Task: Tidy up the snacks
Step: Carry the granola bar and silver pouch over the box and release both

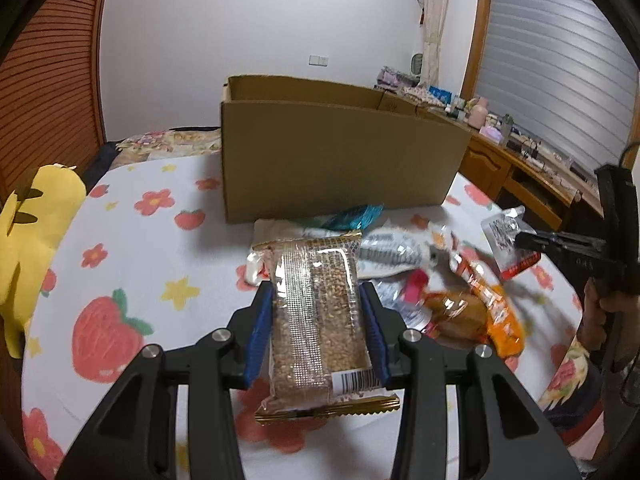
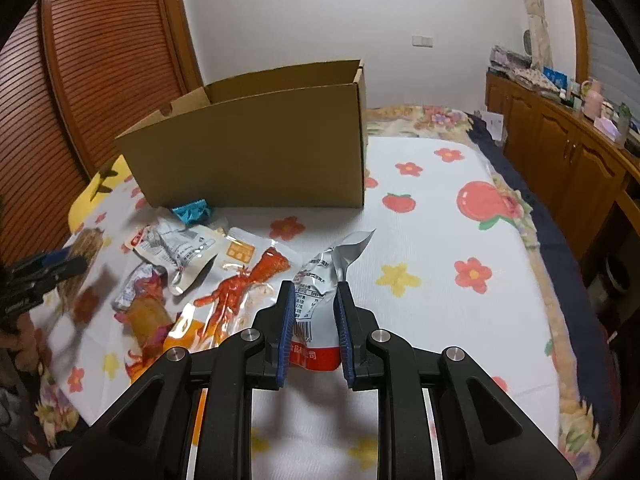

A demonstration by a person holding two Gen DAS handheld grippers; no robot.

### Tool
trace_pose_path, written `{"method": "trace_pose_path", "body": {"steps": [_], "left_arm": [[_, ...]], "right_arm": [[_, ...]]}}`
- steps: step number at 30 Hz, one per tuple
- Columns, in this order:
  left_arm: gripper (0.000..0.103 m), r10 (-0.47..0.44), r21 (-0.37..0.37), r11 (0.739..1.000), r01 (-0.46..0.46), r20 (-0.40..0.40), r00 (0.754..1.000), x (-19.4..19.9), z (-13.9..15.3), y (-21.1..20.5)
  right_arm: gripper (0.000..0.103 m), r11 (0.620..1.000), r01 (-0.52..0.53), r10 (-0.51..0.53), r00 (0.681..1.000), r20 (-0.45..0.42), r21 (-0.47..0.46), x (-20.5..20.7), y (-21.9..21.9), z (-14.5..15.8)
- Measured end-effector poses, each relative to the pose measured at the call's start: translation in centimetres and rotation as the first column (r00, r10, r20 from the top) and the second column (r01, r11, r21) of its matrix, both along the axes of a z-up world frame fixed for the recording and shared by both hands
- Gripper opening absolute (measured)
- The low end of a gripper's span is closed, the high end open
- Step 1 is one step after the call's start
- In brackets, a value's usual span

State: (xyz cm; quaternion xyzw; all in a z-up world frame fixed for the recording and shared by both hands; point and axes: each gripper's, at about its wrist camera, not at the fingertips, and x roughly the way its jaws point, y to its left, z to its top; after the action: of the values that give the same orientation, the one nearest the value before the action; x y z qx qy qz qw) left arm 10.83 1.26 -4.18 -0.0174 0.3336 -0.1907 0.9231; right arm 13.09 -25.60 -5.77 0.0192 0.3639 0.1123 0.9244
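Snack packets (image 2: 192, 264) lie before cardboard box (image 2: 256, 152) on bed (image 2: 440, 240)

Left gripper (image 1: 316, 312): matt black plastic arms, ribbed blue pads, shiny metal pivot pins. Grain bar packet (image 1: 318, 320): glossy clear film, gold crimped ends. Right gripper (image 2: 313, 312): same matt plastic; silver foil pouch (image 2: 320, 280) glossy, creased. Cardboard box (image 1: 340, 160): matt brown paper board. Bedsheet (image 2: 440, 240): soft matt printed cloth. Louvred door (image 2: 100, 60): ribbed, semi-gloss wood.
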Motion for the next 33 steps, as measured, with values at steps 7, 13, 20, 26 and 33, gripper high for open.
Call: {"method": "trace_pose_path", "body": {"steps": [7,13,20,26,33], "left_arm": [[0.041,0.000,0.007,1.000,0.000,0.040,0.999,0.3,1.8,-1.2],[0.041,-0.004,0.020,1.000,0.002,0.083,0.997,1.0,3.9,-1.4],[0.041,-0.004,0.024,1.000,0.000,0.160,0.987,3.3,7.5,-1.5],[0.042,-0.014,0.043,0.999,0.003,0.253,0.967,4.1,11.1,-1.9],[0.042,-0.026,0.058,0.998,0.011,0.269,0.963,5.4,12.3,-2.3]], "right_arm": [[0.018,1.000,0.008,-0.009,0.999,0.050,0.021,-1.6,-2.0,1.8],[0.018,0.999,0.016,-0.020,0.996,0.087,0.041,-2.9,-2.8,2.9],[0.018,1.000,-0.010,0.008,0.989,0.147,0.016,-2.4,-2.1,5.9],[0.018,0.999,-0.042,0.047,0.977,0.206,-0.029,-0.5,-0.2,8.8],[0.018,0.994,-0.086,0.099,0.963,0.250,-0.065,2.1,2.5,11.3]]}}
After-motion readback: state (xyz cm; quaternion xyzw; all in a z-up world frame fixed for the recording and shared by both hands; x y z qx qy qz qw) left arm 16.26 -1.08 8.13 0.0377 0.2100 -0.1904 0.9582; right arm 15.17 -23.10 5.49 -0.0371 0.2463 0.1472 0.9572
